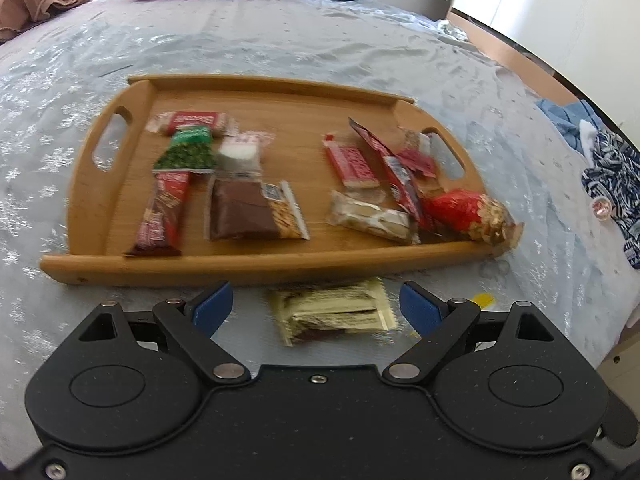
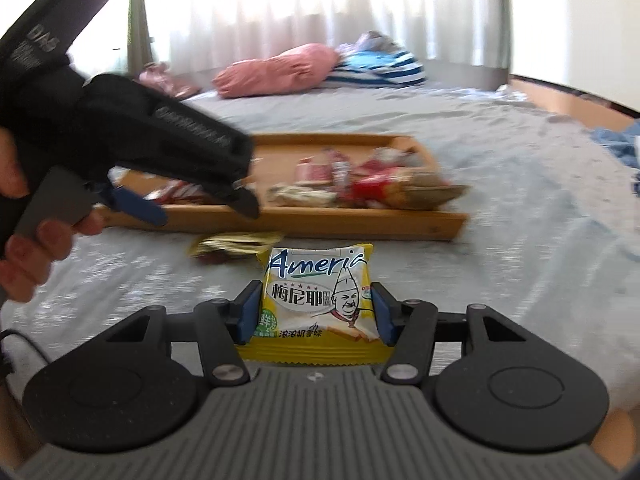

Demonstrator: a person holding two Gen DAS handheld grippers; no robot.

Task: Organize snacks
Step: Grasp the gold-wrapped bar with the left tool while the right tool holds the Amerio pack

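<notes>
Here a yellow packet (image 2: 316, 304) is pinched between the blue pads of the right tool (image 2: 315, 312), gripped by its two side edges and carried above the bed (image 2: 520, 184), short of the wooden tray (image 1: 256, 266). The wrapper is soft and slightly bowed between the pads, so it could be crushed if squeezed harder, or let slip out sideways if the grip is eased before the tray is reached.

A second pale packet (image 1: 334, 312) is seen lying flat on the bedspread just in front of the tray's near rim, with the left tool (image 1: 316, 308) spread wide on either side of it and nothing held. Since this packet lies flat on loose cloth, the bedspread could be caught along with it when the pads are closed.

The tray is already crowded with snacks, and a red foil sweet (image 1: 468, 212) is perched at its near right corner; it could be knocked off over the rim. The two tools are judged close enough to be bumped together near the tray. Both views are blurred, so finer contact cannot be told.
</notes>
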